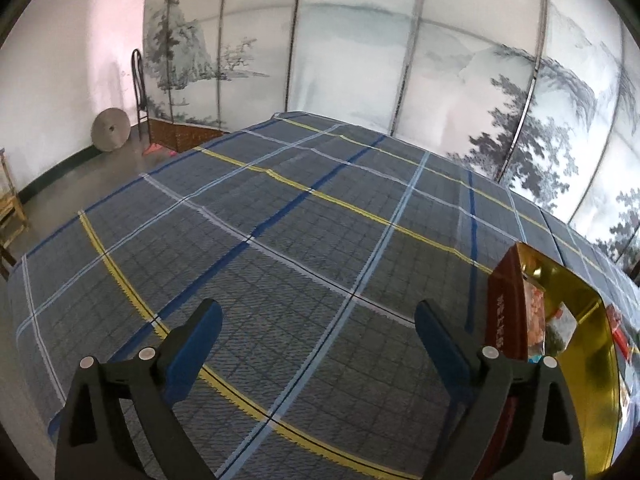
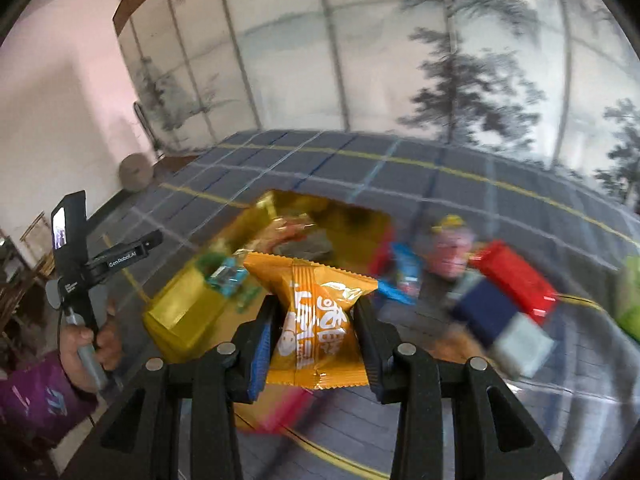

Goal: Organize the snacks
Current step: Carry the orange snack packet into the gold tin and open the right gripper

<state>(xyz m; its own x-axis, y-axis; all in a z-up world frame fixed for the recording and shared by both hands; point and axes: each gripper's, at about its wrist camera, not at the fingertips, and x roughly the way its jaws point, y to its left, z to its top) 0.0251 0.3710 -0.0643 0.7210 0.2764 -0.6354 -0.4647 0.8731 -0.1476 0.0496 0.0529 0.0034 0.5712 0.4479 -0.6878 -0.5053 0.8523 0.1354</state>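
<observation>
My right gripper [image 2: 316,312] is shut on an orange snack packet [image 2: 316,320], held in the air above the near edge of a gold box [image 2: 184,312]. Several snack packs lie inside the gold box. More snacks lie blurred to its right: a red pack [image 2: 516,280], a dark blue and white pack [image 2: 496,320], a blue packet [image 2: 404,276]. My left gripper [image 1: 318,332] is open with nothing between its fingers, above bare cloth. The gold box [image 1: 588,364] with its dark red side stands just right of the left gripper's right finger [image 1: 440,340].
A blue plaid cloth [image 1: 280,240] covers the table. A painted folding screen [image 1: 360,60] stands behind it. A person's hand [image 2: 88,344] in a purple sleeve holds the other gripper's handle at the left of the right wrist view. A green pack [image 2: 630,300] shows at the right edge.
</observation>
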